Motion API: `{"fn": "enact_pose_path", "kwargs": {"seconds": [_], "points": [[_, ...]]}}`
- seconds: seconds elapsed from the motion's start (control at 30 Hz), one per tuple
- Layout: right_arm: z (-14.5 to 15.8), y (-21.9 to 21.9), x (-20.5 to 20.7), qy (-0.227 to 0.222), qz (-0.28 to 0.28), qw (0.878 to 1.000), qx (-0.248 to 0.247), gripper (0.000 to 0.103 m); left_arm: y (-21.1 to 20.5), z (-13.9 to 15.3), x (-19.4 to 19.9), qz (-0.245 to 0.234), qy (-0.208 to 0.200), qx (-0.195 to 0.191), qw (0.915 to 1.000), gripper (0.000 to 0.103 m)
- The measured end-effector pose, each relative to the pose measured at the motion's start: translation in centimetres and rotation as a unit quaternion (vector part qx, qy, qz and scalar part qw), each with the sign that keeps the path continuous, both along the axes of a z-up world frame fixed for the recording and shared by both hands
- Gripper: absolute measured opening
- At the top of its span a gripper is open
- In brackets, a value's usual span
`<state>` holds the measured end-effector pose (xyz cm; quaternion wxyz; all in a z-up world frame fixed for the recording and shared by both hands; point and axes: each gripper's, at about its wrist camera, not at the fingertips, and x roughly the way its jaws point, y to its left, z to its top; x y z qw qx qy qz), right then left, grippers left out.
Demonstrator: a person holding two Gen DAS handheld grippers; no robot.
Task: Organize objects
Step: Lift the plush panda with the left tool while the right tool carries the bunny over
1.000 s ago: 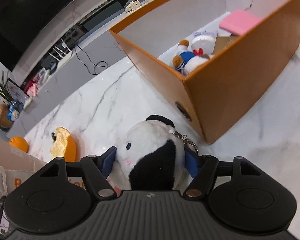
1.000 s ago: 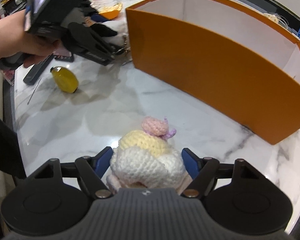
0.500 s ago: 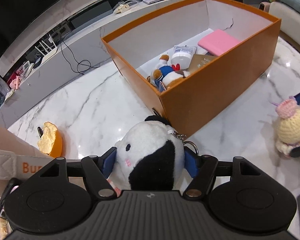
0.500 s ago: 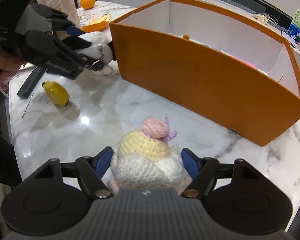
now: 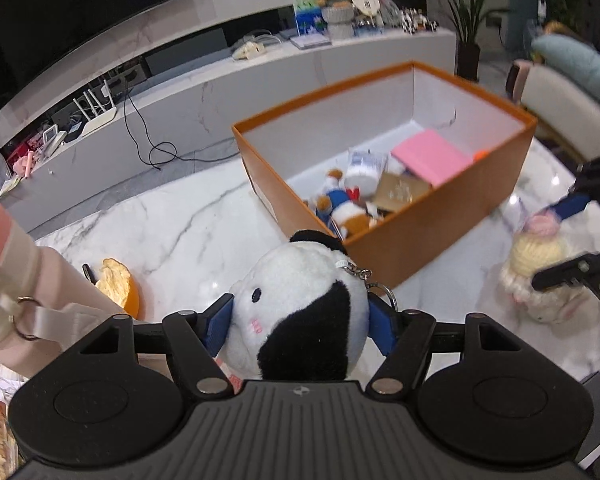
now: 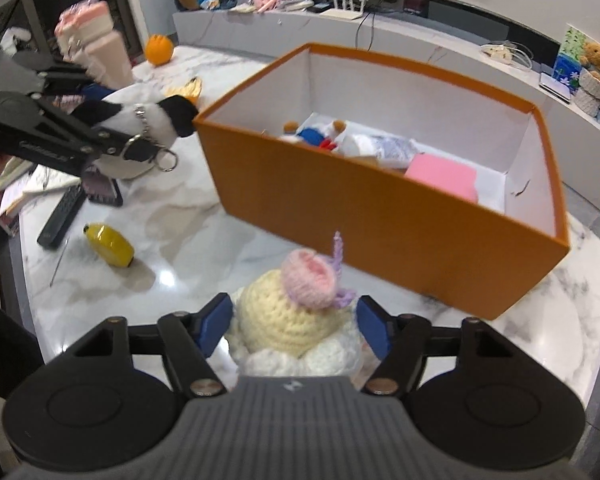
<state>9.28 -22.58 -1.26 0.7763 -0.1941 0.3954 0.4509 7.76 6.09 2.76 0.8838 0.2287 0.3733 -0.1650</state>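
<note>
My left gripper [image 5: 300,322] is shut on a black-and-white plush [image 5: 300,304] with a key ring and holds it above the marble table, short of the orange box's [image 5: 420,240] near corner. In the right wrist view the plush [image 6: 156,120] hangs at the box's left end. My right gripper [image 6: 295,326] has a cream crocheted doll [image 6: 284,312] with a pink bun between its blue pads. Its jaws are closing on the doll, which sits lifted in front of the box's [image 6: 340,208] long side. The box holds a pink pad [image 6: 440,176] and a small plush.
On the table lie a yellow lemon-shaped object [image 6: 110,244], a remote [image 6: 60,220], a phone [image 6: 104,192], an orange peel [image 5: 116,284] and an orange [image 6: 159,49]. Pink bottles [image 6: 100,48] stand at the far left. A sofa [image 5: 572,92] is behind the box.
Both grippers have risen with their toys, so more of the box's inside shows. The plush has come closer to the box's left end.
</note>
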Motion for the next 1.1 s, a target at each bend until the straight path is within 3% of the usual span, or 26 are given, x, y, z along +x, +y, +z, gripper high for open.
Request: {"fn": "enact_pose_path", "kwargs": {"seconds": [0.03,0.3,0.6,0.83,1.1], "points": [[0.2,-0.1,0.2,0.005,-0.002,1.0,0.004,0.046,0.1,0.2,0.0,0.001,-0.002,-0.006,1.0,0.08],[-0.5,-0.2,0.9,0.011,-0.019,1.0,-0.012,0.044,-0.2,0.3,-0.3,-0.002,0.0,-0.014,0.9999,0.08],[1.3,-0.7,1.2,0.011,-0.037,0.999,0.019,0.041,0.0,2.0,-0.7,-0.004,-0.01,-0.054,0.9985,0.08],[1.7,-0.9,1.3,0.006,-0.044,0.999,0.025,0.041,-0.8,1.9,-1.1,-0.014,-0.007,-0.062,0.9979,0.08],[5.1,-1.2,1.5,-0.008,-0.053,0.996,0.067,0.041,-2.1,3.7,-1.1,-0.022,-0.026,-0.09,0.9954,0.08]]}}
